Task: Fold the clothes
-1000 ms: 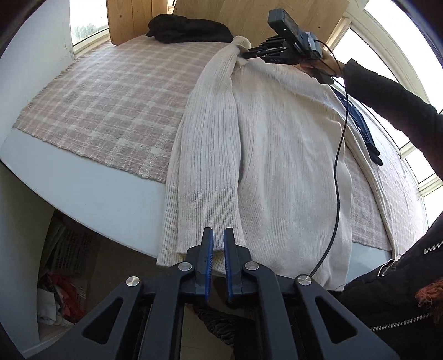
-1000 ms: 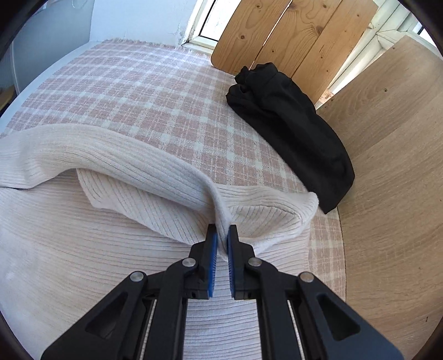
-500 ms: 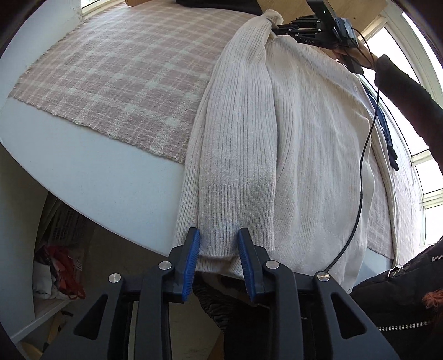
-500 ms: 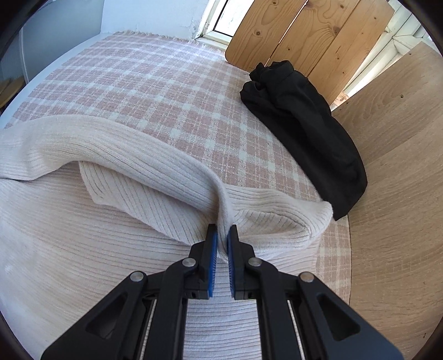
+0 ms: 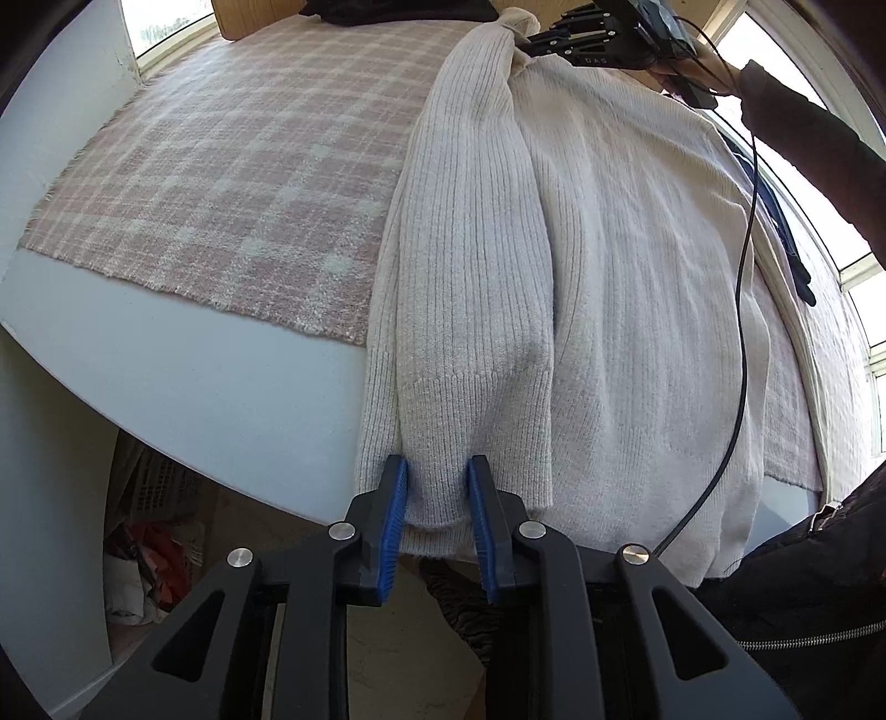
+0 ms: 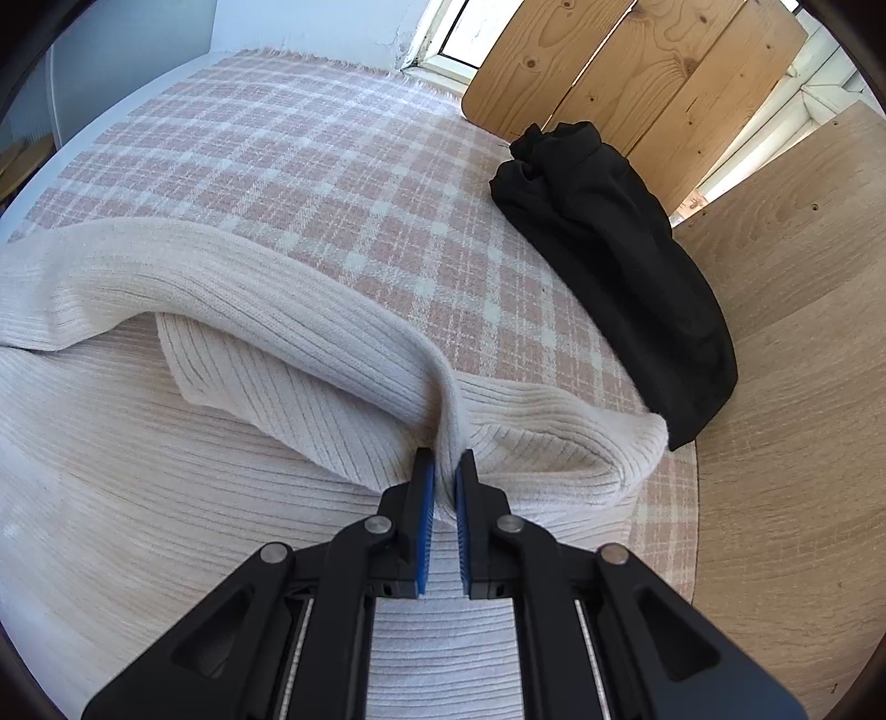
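Observation:
A cream ribbed sweater (image 5: 637,277) lies flat on the table, its hem hanging over the near edge. One sleeve (image 5: 476,249) is folded lengthwise over its left side. My left gripper (image 5: 436,487) straddles that sleeve's cuff (image 5: 443,443) at the table edge. Its jaws are closing and the knit bunches between the blue pads. At the far end my right gripper (image 5: 526,47) pinches the sweater's shoulder. In the right wrist view that gripper (image 6: 444,471) is shut on a raised ridge of the sweater (image 6: 166,471) where the sleeve starts.
A pink plaid cloth (image 5: 221,166) covers the white table (image 5: 194,376). A black garment (image 6: 609,249) lies bunched by the wooden boards (image 6: 637,72). A black cable (image 5: 742,332) trails across the sweater. A dark strap (image 5: 786,238) lies at the right. Clutter (image 5: 149,543) sits under the table.
My left gripper has dropped toward the cuff, opened around it, and is now narrowing on it. The right gripper has kept its pinch in the same place.

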